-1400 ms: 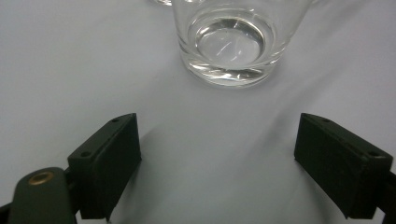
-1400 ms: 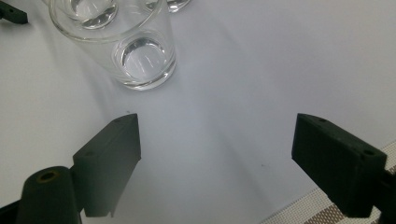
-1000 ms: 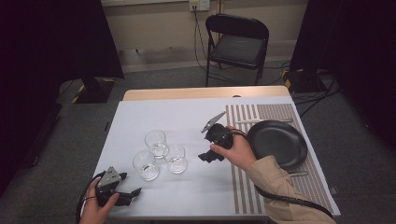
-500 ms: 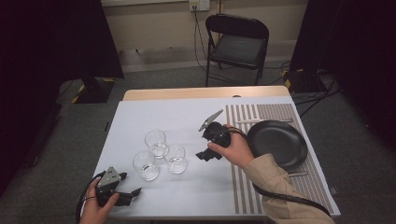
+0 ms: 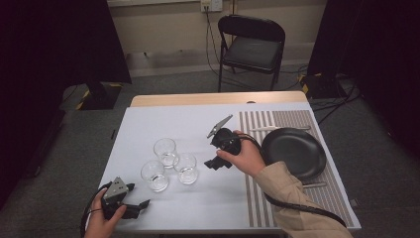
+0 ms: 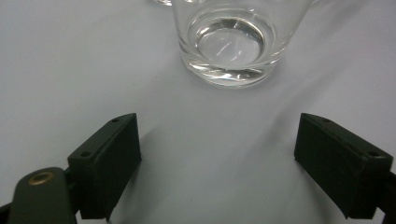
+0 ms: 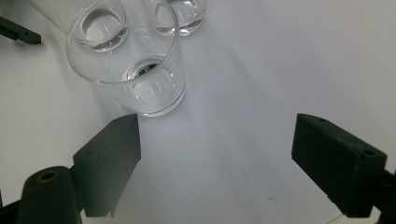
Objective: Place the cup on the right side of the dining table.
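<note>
White tablecloth [image 5: 148, 129] carries three empty glasses [image 5: 165, 150] clustered upright; black plate [image 5: 293, 152] sits bare. Left gripper [image 6: 217, 161] and right gripper [image 7: 215, 163] gape, grasping nothing.

Right gripper [image 5: 214, 162] hovers just beside three glasses [image 5: 171, 164].

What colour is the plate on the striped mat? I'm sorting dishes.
Black plate, best in the high view.
</note>
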A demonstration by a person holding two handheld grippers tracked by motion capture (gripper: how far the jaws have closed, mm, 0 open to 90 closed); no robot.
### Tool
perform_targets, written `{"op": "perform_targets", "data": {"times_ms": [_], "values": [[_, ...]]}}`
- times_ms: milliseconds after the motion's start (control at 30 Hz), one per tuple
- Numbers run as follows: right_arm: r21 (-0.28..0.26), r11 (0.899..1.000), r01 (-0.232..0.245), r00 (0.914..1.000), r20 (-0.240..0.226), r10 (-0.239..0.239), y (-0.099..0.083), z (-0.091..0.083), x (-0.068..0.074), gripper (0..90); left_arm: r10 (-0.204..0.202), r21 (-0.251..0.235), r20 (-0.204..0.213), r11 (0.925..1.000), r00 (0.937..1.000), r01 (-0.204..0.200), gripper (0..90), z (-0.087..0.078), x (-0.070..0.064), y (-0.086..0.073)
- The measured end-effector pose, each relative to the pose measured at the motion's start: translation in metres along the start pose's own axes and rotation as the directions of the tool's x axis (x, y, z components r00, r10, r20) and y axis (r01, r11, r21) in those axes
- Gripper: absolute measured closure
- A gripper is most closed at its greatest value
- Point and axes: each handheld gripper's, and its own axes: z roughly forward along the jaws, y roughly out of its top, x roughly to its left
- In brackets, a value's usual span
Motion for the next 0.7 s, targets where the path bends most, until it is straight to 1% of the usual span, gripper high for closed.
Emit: {"op": "perform_targets", "data": {"times_ms": [300, 700], "values": [[0.001, 1.0, 0.002, 1.0, 0.003, -0.002, 0.005, 0.001, 0.0, 14.7, -0.009, -0.004, 0.001, 1.0, 1.0, 0.009, 13.6, 0.0, -0.001, 0.0], [-0.001, 1.0, 0.007, 1.0, 0.001, -0.007, 0.014, 0.0, 0.0, 14.7, -0.007, -0.004, 0.001, 1.0, 1.0, 0.007, 13.6, 0.0, -0.001, 0.0]]}}
